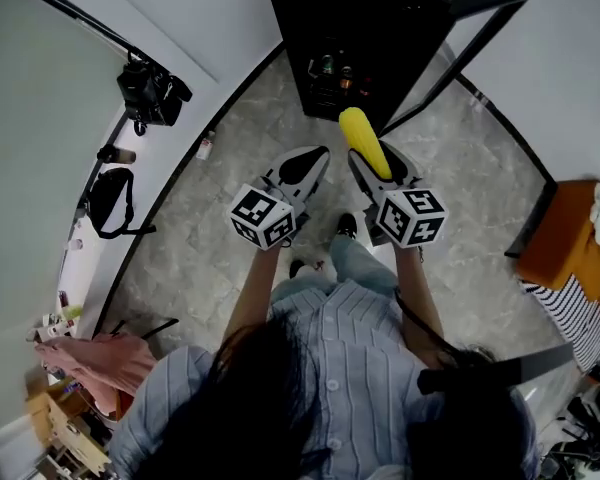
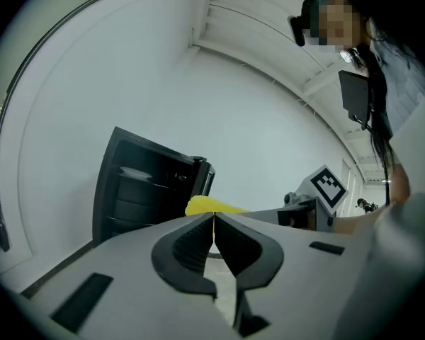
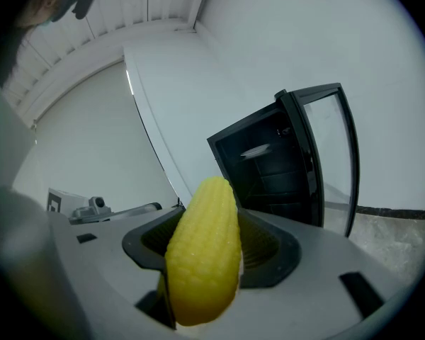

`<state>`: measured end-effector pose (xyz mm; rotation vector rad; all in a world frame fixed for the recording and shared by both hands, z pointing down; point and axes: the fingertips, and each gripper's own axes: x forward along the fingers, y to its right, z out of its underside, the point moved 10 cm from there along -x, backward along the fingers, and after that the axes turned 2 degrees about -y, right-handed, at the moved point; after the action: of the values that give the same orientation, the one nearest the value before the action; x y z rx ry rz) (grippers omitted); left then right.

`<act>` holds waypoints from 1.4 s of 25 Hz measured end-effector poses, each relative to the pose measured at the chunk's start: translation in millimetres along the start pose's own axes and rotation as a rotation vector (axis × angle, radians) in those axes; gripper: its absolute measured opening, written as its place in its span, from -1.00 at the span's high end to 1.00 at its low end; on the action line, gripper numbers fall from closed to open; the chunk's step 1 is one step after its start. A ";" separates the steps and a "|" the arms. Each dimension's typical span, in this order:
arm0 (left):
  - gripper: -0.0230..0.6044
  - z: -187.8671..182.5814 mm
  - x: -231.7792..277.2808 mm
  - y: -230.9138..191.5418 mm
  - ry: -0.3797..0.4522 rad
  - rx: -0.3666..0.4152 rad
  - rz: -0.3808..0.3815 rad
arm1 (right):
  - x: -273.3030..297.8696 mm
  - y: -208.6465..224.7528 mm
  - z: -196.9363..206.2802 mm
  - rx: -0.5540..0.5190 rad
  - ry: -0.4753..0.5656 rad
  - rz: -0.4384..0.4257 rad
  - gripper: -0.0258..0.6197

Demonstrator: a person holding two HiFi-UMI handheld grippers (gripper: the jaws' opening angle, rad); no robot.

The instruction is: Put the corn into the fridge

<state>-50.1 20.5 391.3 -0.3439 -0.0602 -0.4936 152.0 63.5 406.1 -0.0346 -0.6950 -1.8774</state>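
- Corn (image 3: 204,253): yellow cob, lower part clamped in the right tongs (image 1: 380,163), whose jaws are closed on it. The tip points at the fridge (image 1: 365,38), probably so it goes in end first. It is not yet inside.
- Left tongs (image 2: 213,222): jaws pressed together with nothing between them, held just left of the right pair. Likely idle, since the glass door (image 1: 485,23) already stands open.
- Head view only: bottles on a fridge shelf, and the floor (image 1: 230,168) between person and fridge.
- Right gripper view only: ribbed pads against the cob, and a pale item on an upper shelf.
- Left gripper view only: meeting jaw tips, with the cob beyond them.
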 end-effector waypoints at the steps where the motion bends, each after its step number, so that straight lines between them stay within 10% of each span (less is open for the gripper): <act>1: 0.89 -1.5 4.4 0.5 -0.002 0.001 -0.005 | 3.2 5.2 -4.5 -0.002 -0.001 -0.005 0.15; 35: 0.89 9.2 62.9 -27.8 -0.060 -0.038 -0.067 | 39.7 75.8 -17.6 0.052 -0.053 -0.016 0.15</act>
<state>-7.7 -27.8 417.3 -0.3950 -0.1210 -0.5513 205.8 2.9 438.7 -0.0459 -0.7826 -1.8786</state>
